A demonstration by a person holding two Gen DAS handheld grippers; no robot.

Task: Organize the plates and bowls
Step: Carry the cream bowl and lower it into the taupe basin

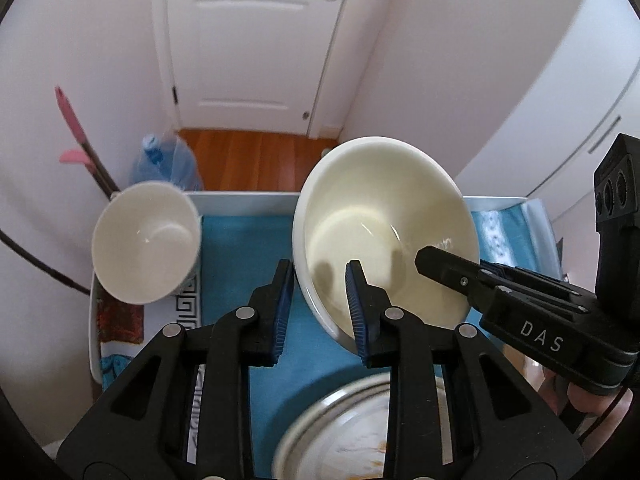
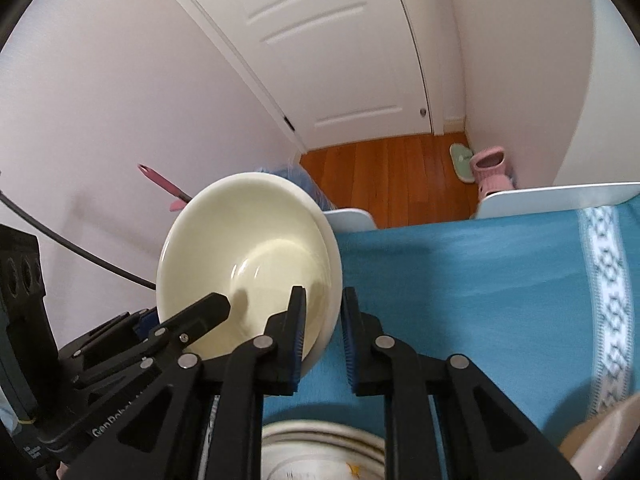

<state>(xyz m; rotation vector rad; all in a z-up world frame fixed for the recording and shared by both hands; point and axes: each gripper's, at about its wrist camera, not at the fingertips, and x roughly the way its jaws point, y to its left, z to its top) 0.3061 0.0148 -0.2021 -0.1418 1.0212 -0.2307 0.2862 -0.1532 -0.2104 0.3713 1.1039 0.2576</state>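
The large cream bowl (image 1: 384, 236) is tilted up off the teal cloth (image 2: 460, 280) that covers the desk, with both tools on its near rim. The left tool (image 1: 320, 292) straddles the rim with one pad inside and one outside, but a gap shows on the outer side, so it looks spread rather than clamped. The right tool (image 2: 323, 320) has one finger inside the bowl and one outside, close to the wall; whether it truly pinches I cannot tell. A smaller white bowl (image 1: 146, 242) sits near the desk's far left corner, apart from the big one. A plate (image 1: 344, 436) lies at the near edge under the tools. Judging by this, sorting is only at an early stage: bowls are unstacked and the plate remains unplaced.
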